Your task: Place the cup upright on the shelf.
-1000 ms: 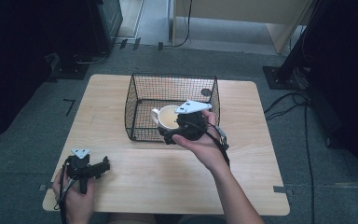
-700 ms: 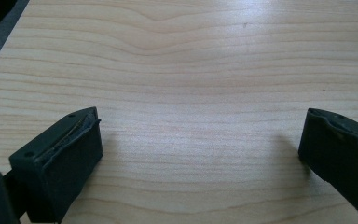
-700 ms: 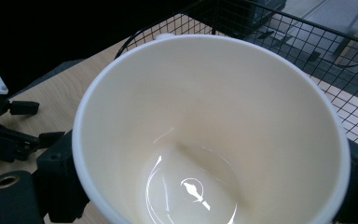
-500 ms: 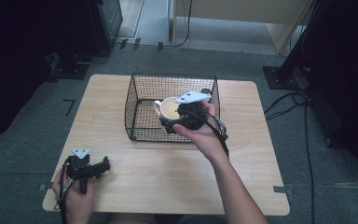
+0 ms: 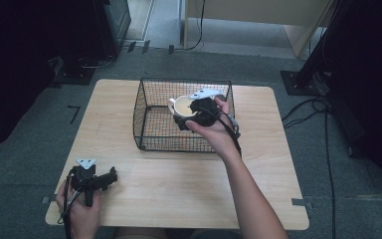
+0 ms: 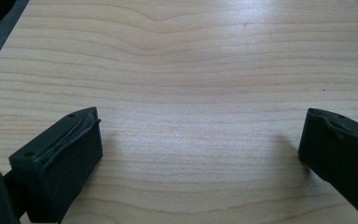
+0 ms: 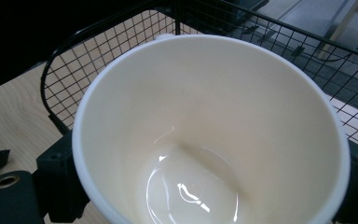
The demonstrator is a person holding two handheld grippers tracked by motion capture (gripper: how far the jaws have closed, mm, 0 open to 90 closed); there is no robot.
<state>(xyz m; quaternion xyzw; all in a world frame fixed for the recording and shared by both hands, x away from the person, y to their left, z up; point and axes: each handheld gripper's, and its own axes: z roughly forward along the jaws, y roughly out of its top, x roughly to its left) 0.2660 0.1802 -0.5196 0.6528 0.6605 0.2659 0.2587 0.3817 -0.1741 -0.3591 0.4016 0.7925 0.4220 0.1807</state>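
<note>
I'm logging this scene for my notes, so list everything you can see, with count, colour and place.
Ceramic mug: one, cream-white, empty, held over the basket between the right gripper's jaws.
Wire mesh basket: one, black, middle of the table, toward its far edge.
Wooden table: one, light wood, on grey floor.
Floor cables: several, black, right of the table.
Left gripper: one, black, jaws apart over bare wood at the near left corner.
Right gripper: one, black, at the basket, gripping the mug.
</note>
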